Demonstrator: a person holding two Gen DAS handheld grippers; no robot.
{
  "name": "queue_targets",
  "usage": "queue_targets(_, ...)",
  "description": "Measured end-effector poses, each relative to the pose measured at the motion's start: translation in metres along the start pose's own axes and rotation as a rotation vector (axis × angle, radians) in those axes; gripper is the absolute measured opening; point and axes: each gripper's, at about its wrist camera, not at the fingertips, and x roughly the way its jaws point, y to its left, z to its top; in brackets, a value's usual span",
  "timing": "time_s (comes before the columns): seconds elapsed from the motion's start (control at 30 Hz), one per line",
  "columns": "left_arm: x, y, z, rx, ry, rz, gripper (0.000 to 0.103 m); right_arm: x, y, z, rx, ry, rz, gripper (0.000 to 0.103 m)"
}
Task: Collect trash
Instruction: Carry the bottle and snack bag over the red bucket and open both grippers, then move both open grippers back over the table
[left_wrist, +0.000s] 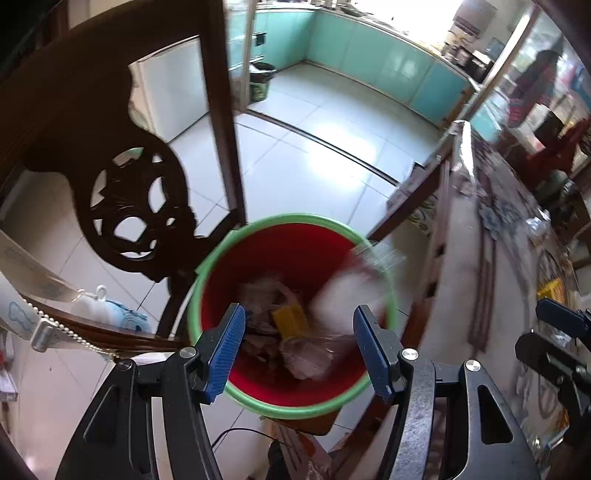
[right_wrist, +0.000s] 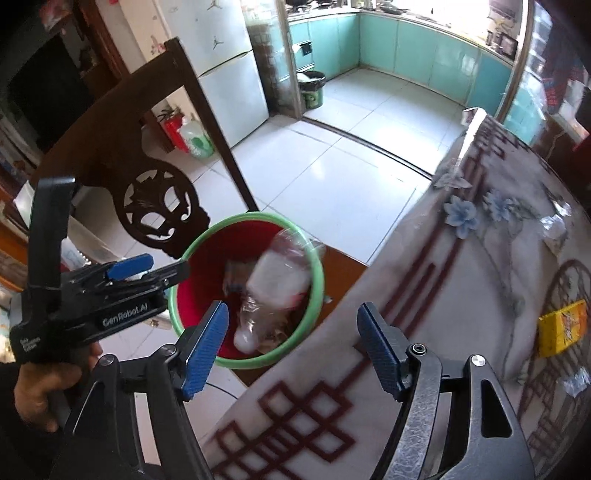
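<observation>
White tile floor (right_wrist: 332, 177), teal kitchen cabinets (right_wrist: 417, 48) beyond. Left gripper (left_wrist: 299, 347) directly above red bin (left_wrist: 295, 406) with green rim, jaws spread wide, holding nothing. Clear plastic bag (right_wrist: 277, 280), blurred, over the bin's far side ahead of the left jaws; more scraps and a yellow piece (left_wrist: 290, 319) inside. Right gripper (right_wrist: 291, 347) over the desk (right_wrist: 424, 295) edge, jaws open, empty. Yellow packet (right_wrist: 563, 326) on desk right of them. Carved dark chair (right_wrist: 155, 210) left of bin.

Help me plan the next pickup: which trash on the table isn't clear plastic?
The yellow packet near the table's right edge; the other scraps are clear, crumpled wrappers.
</observation>
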Motion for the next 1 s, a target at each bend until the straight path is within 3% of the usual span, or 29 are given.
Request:
queue_targets(0.2,-0.007,-0.049,-0.01,0.093,0.009,-0.062,0.06,-0.027,-0.041,-0.025,0.11,-0.03,-0.062,0.072)
queue_targets(0.47,-0.02,-0.132,-0.026,0.22,0.001,-0.137,0.06,-0.078,-0.126,-0.083,0.291,-0.061,-0.192,0.074)
queue_targets(0.67,-0.033,-0.194,-0.046,0.272,-0.008,-0.161,0.06,-0.123,-0.223,-0.123,0.454,-0.131,-0.313,0.078)
queue_targets(0.77,-0.039,-0.225,-0.057,0.312,-0.011,-0.163,0.06,-0.138,-0.29,-0.144,0.602,-0.186,-0.377,0.083)
queue_targets(0.9,-0.046,-0.268,-0.068,0.37,-0.022,-0.176,0.06,-0.13,-0.363,-0.164,0.82,-0.209,-0.365,0.083)
queue_targets(1.0,-0.048,-0.303,-0.07,0.419,-0.034,-0.187,0.06,-0.104,-0.403,-0.171,0.921,-0.158,-0.342,0.083)
